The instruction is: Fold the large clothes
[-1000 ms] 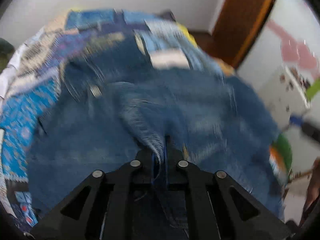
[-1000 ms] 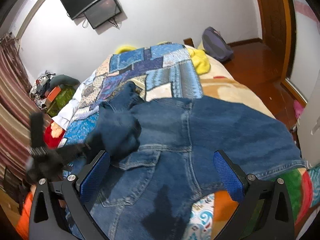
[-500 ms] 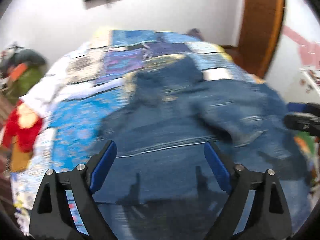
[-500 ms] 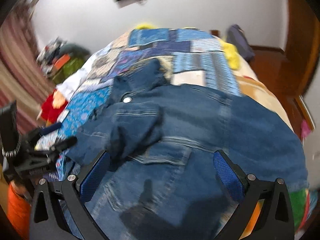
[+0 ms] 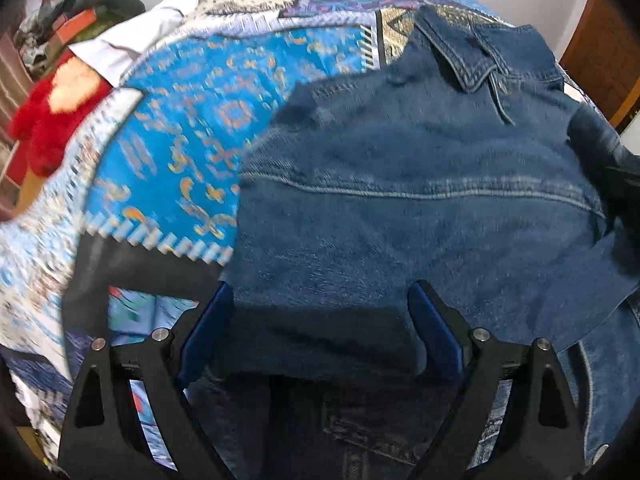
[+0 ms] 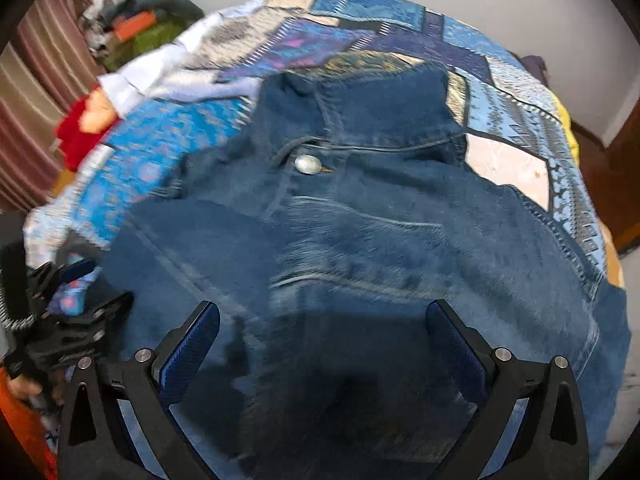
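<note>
A dark blue denim jacket [image 5: 420, 200] lies on a patchwork bedspread [image 5: 192, 128], collar at the far end, one side folded over the body. In the right wrist view the jacket [image 6: 360, 240] shows its collar and a metal button [image 6: 307, 165]. My left gripper [image 5: 320, 320] is open and empty, low over the jacket's near folded edge. My right gripper [image 6: 322, 336] is open and empty over the jacket's lower part. The left gripper also shows at the left edge of the right wrist view [image 6: 80, 292].
A red soft toy [image 5: 52, 116] and a pile of clothes [image 5: 80, 4] lie at the bed's far left. A wooden door [image 5: 600, 64] stands at the right. A white cloth [image 6: 160, 68] lies on the bedspread [image 6: 520, 100] beyond the jacket.
My left gripper let go of the denim it held a second ago and now stands open. Both grippers have moved closer and lower over the jacket.
</note>
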`<control>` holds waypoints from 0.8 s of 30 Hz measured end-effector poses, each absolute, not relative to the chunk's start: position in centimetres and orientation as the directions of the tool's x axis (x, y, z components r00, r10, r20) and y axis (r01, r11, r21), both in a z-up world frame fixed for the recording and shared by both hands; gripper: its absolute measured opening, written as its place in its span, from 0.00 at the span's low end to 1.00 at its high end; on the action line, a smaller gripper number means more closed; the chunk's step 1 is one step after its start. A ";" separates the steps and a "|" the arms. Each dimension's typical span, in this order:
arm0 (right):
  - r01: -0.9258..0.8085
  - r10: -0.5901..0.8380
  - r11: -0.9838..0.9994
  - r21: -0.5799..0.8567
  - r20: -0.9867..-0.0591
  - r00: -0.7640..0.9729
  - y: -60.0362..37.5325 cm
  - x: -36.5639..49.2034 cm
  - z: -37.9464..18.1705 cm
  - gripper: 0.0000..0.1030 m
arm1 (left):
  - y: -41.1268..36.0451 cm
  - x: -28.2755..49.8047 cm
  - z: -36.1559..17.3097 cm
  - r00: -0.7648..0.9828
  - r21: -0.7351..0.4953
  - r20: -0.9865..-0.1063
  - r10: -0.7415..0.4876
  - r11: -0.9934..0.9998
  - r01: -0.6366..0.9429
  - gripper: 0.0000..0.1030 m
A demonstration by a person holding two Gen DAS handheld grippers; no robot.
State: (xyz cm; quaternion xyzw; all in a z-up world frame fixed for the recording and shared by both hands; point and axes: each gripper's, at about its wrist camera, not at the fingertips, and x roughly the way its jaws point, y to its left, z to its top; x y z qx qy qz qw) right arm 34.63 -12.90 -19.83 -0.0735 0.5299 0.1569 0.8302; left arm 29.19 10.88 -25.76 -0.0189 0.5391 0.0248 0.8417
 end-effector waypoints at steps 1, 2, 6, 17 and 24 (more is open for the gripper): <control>-0.338 0.178 0.940 0.041 -0.906 0.385 -13.3 34.8 -20.1 0.99 | 10.7 29.0 -26.0 0.421 0.005 -0.906 0.031 0.998 -0.064 0.91; -0.337 0.182 0.940 0.046 -0.905 0.384 -13.6 34.9 -20.2 0.94 | 10.5 28.9 -26.1 0.426 0.012 -0.904 0.037 0.998 -0.062 0.92; -0.327 0.215 0.942 0.075 -0.883 0.416 -15.7 34.6 -19.2 0.51 | 10.7 28.5 -26.2 0.419 -0.008 -0.907 0.024 0.997 -0.075 0.93; -0.383 0.312 0.921 0.075 -0.731 0.607 -16.7 30.2 -12.1 0.17 | 8.9 29.3 -19.0 0.546 0.052 -0.836 0.057 0.998 -0.023 0.92; -0.369 0.285 0.928 0.041 -0.716 0.637 -18.6 28.6 -11.0 0.17 | 6.1 30.5 -21.0 0.497 0.035 -0.868 0.020 0.999 0.021 0.92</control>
